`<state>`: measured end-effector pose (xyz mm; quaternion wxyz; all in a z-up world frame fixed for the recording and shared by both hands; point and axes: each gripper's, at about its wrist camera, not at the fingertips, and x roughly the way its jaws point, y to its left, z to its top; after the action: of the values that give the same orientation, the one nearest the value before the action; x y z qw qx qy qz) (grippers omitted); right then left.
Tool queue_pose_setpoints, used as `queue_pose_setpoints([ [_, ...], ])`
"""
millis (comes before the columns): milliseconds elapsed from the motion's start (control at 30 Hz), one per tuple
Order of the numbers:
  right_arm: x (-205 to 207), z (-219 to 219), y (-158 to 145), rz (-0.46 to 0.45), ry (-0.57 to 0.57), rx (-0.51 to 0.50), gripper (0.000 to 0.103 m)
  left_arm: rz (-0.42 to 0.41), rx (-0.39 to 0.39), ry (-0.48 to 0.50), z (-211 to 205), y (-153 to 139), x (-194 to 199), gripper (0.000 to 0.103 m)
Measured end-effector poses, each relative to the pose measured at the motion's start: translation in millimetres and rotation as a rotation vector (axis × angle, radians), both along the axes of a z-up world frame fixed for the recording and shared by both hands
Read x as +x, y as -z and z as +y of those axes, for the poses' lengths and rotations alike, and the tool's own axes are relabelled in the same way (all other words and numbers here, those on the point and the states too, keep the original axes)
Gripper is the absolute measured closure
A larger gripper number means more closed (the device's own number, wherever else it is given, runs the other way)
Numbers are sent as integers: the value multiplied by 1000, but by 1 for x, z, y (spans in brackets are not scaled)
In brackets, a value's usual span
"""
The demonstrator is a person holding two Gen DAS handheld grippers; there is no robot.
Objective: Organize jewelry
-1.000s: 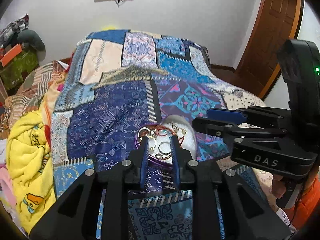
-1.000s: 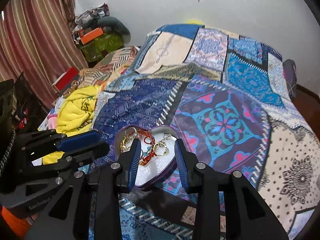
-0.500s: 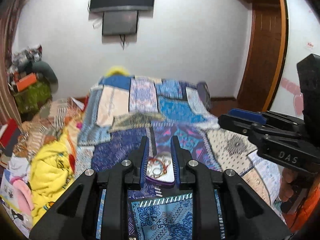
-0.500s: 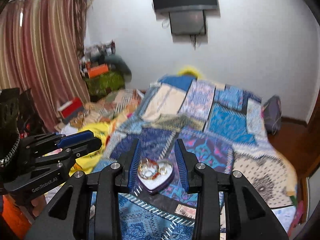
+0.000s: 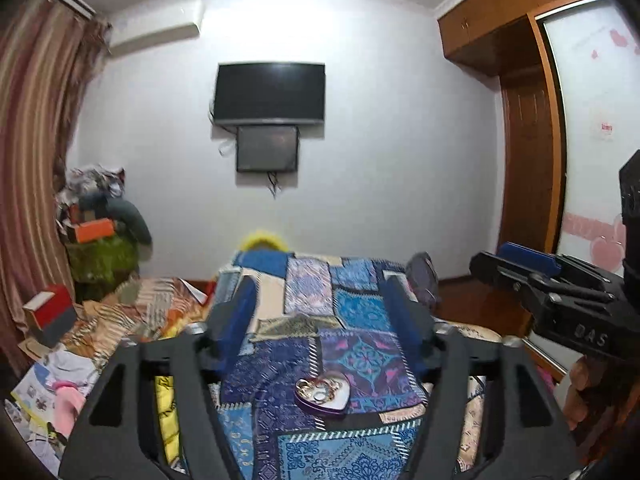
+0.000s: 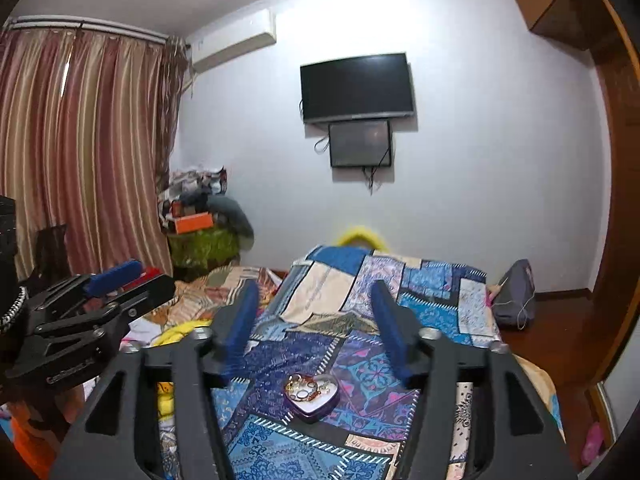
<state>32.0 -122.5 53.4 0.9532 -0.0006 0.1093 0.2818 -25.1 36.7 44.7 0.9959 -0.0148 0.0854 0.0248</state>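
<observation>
A purple heart-shaped tin (image 5: 323, 395) with several rings and bracelets inside lies open on the patchwork bedspread (image 5: 352, 308). It also shows in the right wrist view (image 6: 311, 395). My left gripper (image 5: 320, 312) is open and empty, held well back and above the tin. My right gripper (image 6: 314, 312) is open and empty, also back from the tin. Each gripper shows in the other's view: the right gripper (image 5: 516, 262) at the right edge, the left gripper (image 6: 116, 274) at the left edge.
A yellow cloth (image 6: 176, 336) and loose clothes lie on the left of the bed. A cluttered pile (image 5: 100, 232) stands in the far left corner by striped curtains (image 6: 80, 152). A TV (image 5: 270, 94) hangs on the wall. A wooden wardrobe (image 5: 528, 160) stands at the right.
Both grippers have pulled back and up from the tin, which now looks small and far. Both sets of fingers have opened wider. The view now takes in the whole room.
</observation>
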Motion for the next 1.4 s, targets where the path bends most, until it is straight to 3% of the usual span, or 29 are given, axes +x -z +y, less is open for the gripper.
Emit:
queue_pose_setpoints([
  [67, -4, -2, -1, -13, 18, 6, 29, -23, -5, -16, 1, -1, -6, 15],
  [167, -7, -2, -1, -41, 62, 2, 16, -40, -25, -34, 3, -1, -12, 8],
  [367, -15, -1, -2, -82, 101, -12, 3, -37, -32, -64, 2, 1, -13, 7],
  [1400, -21, -8, 2, -48, 83, -14, 3, -12, -40, -71, 5, 8, -12, 6],
])
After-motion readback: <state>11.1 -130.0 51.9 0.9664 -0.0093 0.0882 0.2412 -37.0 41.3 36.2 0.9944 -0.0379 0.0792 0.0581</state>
